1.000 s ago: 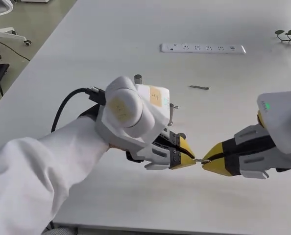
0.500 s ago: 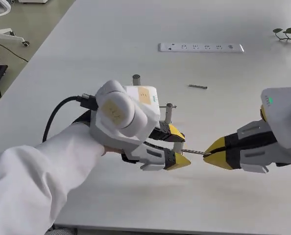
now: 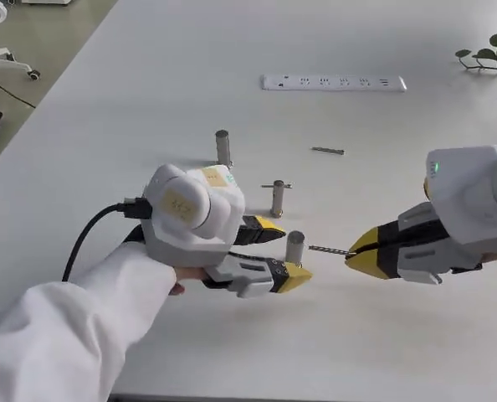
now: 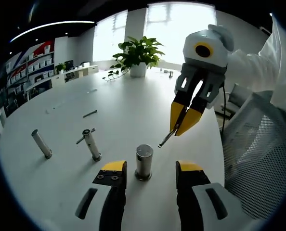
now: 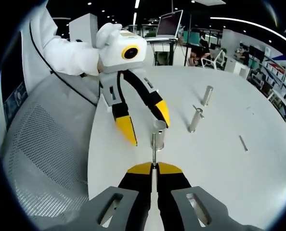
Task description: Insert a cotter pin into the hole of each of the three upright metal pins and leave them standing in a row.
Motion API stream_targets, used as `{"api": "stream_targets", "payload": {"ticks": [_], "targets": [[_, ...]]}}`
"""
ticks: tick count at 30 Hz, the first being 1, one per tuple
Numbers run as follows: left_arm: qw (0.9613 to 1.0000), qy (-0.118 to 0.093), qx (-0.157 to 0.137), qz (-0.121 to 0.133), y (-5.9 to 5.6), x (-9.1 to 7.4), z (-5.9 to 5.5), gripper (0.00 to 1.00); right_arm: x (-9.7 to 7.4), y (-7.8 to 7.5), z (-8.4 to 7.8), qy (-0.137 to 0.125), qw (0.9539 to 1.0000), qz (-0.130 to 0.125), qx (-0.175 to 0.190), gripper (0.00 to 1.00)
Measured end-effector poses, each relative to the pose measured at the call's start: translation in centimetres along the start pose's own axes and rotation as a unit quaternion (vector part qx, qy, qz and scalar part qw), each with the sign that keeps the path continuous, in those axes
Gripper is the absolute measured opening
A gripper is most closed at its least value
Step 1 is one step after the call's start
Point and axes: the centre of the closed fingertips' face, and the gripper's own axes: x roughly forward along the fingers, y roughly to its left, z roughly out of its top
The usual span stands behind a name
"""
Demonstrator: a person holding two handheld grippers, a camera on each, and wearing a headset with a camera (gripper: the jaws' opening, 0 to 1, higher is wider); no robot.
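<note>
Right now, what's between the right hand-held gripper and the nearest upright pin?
The cotter pin held by the right hand-held gripper, tip seemingly just short of the nearest upright pin; clearest in head view.

Head view looks down from above the near edge of the white tabletop (image 3: pixel 148 100), pretty close in. Left gripper view sits low, right up on the short upright grey metal pin (image 4: pixel 144 161), facing the leafy potted plant (image 4: pixel 137 55). Right gripper view faces back the opposite way; all three share that pin.
</note>
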Motion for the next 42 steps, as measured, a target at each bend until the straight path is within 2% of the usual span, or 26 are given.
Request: {"api": "stream_targets", "payload": {"ticks": [3,6,11,12,14,16,19,25,28,35,42], "targets": [[0.9997,-0.004,-0.018,-0.017,-0.4,0.5,-0.3,0.47,0.1,-0.1,0.1,0.000,1.0000,0.003,0.002,0.00],[0.9998,0.000,-0.010,-0.015,-0.3,0.9,-0.3,0.47,0.2,-1.0,0.0,0.002,1.0000,0.003,0.005,0.00],[0.9998,-0.003,-0.017,-0.008,0.4,1.5,0.1,0.33,0.2,-1.5,-0.1,0.005,1.0000,0.003,0.006,0.00],[0.9997,0.000,-0.024,-0.006,0.5,1.6,0.0,0.29,0.2,-1.6,-0.2,0.007,0.9999,0.004,0.007,0.00],[0.9998,0.010,-0.016,-0.005,0.7,1.8,-0.3,0.19,0.2,-1.7,-0.4,0.010,0.9999,0.006,0.006,0.00],[0.9998,0.015,-0.013,-0.002,0.7,1.8,-0.5,0.17,0.2,-1.5,-0.4,0.011,0.9998,0.012,0.006,0.00],[0.9997,0.011,-0.019,0.002,0.9,1.8,-0.4,0.13,0.2,-1.4,-0.4,0.012,0.9998,0.017,0.003,0.00],[1.0000,0.006,-0.001,-0.004,0.7,1.7,-0.4,0.12,0.4,-1.4,-0.2,0.011,0.9996,0.025,-0.002,0.00],[0.9997,0.010,0.020,-0.007,0.6,1.7,-0.4,0.12,0.6,-1.5,-0.2,0.012,0.9995,0.029,-0.004,0.00],[0.9998,0.006,0.016,-0.001,0.6,1.8,-0.4,0.12,1.2,-1.4,0.1,0.014,0.9992,0.037,-0.006,0.00],[0.9999,0.008,0.014,0.000,0.6,1.9,-0.5,0.12,2.7,-1.2,0.8,0.017,0.9988,0.044,-0.015,0.00]]}}
